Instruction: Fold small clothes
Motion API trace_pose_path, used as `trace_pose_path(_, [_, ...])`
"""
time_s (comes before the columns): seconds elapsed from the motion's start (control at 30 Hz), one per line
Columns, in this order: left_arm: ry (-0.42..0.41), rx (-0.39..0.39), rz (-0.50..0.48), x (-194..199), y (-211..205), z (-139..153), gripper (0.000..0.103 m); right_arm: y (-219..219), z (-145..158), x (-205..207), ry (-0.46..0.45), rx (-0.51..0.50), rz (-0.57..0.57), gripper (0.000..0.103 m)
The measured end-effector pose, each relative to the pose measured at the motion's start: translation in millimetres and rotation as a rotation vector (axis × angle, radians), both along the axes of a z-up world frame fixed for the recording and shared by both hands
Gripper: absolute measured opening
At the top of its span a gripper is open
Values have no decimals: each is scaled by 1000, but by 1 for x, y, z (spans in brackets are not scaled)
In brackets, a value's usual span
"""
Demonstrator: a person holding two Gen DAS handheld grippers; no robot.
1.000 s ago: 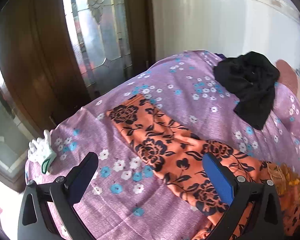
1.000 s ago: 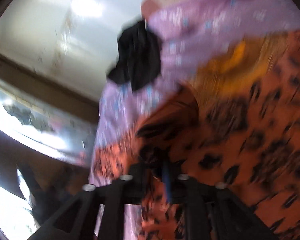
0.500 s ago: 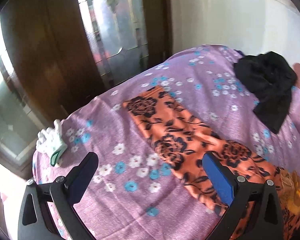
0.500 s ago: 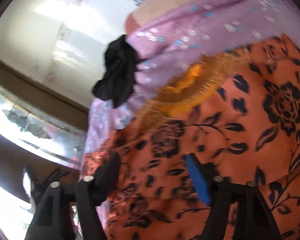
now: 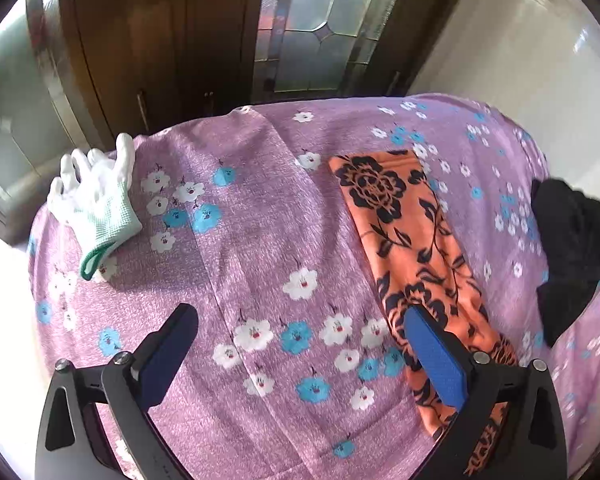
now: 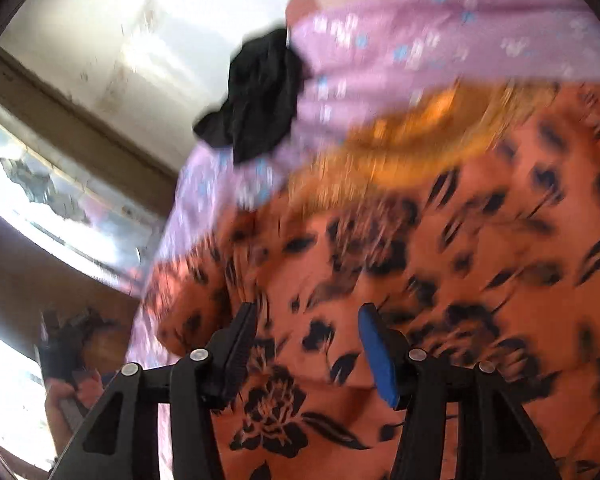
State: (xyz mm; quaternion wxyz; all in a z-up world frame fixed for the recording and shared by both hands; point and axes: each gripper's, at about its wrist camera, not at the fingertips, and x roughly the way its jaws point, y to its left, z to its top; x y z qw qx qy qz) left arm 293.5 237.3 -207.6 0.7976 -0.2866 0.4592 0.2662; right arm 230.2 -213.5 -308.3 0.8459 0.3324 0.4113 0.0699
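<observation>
On the purple floral bedsheet [image 5: 260,248], the orange floral garment [image 5: 412,240] is lying stretched out. Right claw [image 6: 306,340] is closing, jaws apart over a fabric ridge: let it gather both layers. Left claw [image 5: 300,352] is hovering spread, empty, beside the garment's long edge.

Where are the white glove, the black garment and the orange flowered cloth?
white glove [image 5: 94,204], left wrist view, on its palm.
black garment [image 5: 572,236], left wrist view, on its bunched middle.
orange flowered cloth [image 5: 404,216], left wrist view, on its flat upper stretch.
</observation>
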Motion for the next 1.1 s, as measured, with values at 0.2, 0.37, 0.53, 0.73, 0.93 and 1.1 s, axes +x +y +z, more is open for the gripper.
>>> trace_pose_path(0.2, [-55, -152, -37, 17, 15, -19, 54, 10, -12, 7, -11, -56, 18, 57])
trace_pose_path(0.37, [-97, -244, -117, 37, 3, -29, 50, -4, -13, -15, -63, 22, 22, 57])
trace_pose_path(0.53, [-57, -279, -128, 53, -1, -47, 51, 15, -3, -12, -83, -83, 39, 57])
trace_pose_path(0.73, [-126, -319, -127, 70, 8, -51, 52, 6, -5, -23, -114, -30, 26, 57])
trace_pose_path(0.93, [-142, -280, -182, 90, 3, -50, 48, 4, -6, -25, -134, -7, 18, 57])
trace_pose_path(1.1, [-122, -257, -197, 93, 0, -53, 6, 1, -8, -27, -144, 20, 15, 57])
